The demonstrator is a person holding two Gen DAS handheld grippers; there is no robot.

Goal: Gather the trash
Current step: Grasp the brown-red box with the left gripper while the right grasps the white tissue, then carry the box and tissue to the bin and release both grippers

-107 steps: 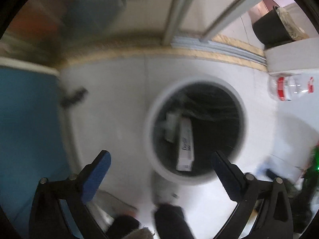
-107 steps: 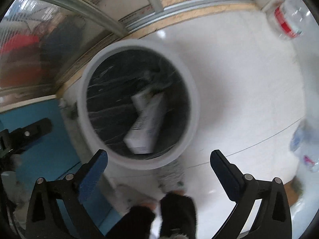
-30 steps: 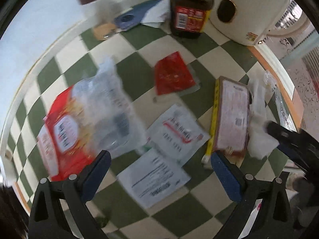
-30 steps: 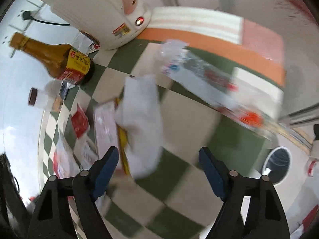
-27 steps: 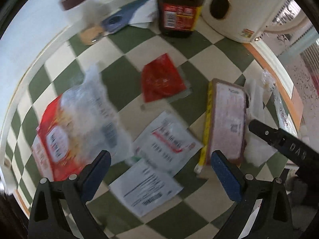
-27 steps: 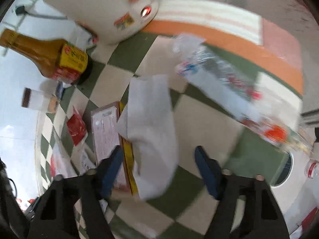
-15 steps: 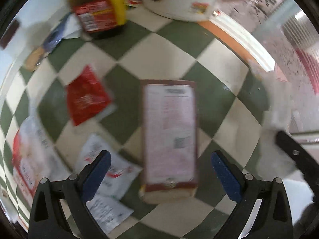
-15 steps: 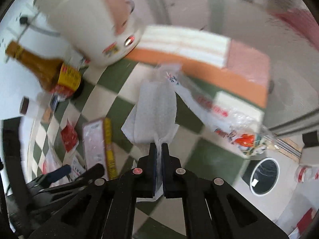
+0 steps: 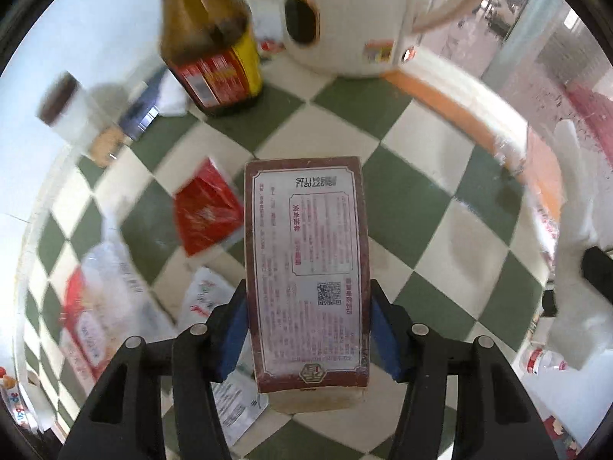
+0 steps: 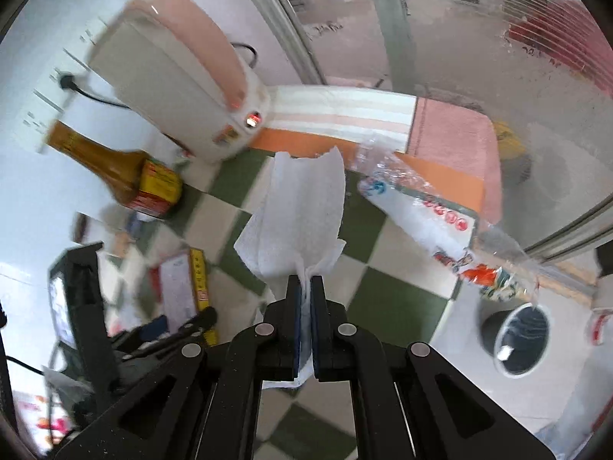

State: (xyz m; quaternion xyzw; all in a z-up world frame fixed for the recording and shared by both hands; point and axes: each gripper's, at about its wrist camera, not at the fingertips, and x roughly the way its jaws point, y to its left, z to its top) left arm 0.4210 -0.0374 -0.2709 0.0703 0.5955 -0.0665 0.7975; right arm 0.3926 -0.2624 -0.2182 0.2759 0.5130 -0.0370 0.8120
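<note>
**Both grippers loaded above a checkered tabletop**

The left gripper [image 9: 308, 329] is clamped on a maroon-bordered box [image 9: 308, 264], its blue pads pressing the box's two long sides near the near end; the far end sticks out over the green-and-cream checkered cloth [image 9: 433, 230]. The right gripper [image 10: 305, 306] has its jaws pressed together on a white paper towel [image 10: 302, 218], which fans up and out beyond the fingertips.

Open room lies to the right of the box — several bare checks run out to the orange border [image 9: 452, 103] at the table's edge. To its left the cloth is crowded: a red sachet [image 9: 205, 211] just beside the box, white printed packets [image 9: 203, 299] near the left pad, and a red-and-clear bag [image 9: 88, 306] further out. Ahead stand a brown sauce bottle [image 9: 212, 57] and a white kettle [image 9: 345, 19], with a brown-lidded jar [image 9: 69, 107] off to the left.

From the right wrist view, a clear plastic wrapper [image 10: 433, 222] lies along the table's edge — beyond it the floor drops away, where a white-rimmed trash bin [image 10: 521, 339] stands. Glass panels [image 10: 479, 38] rise behind the table.
</note>
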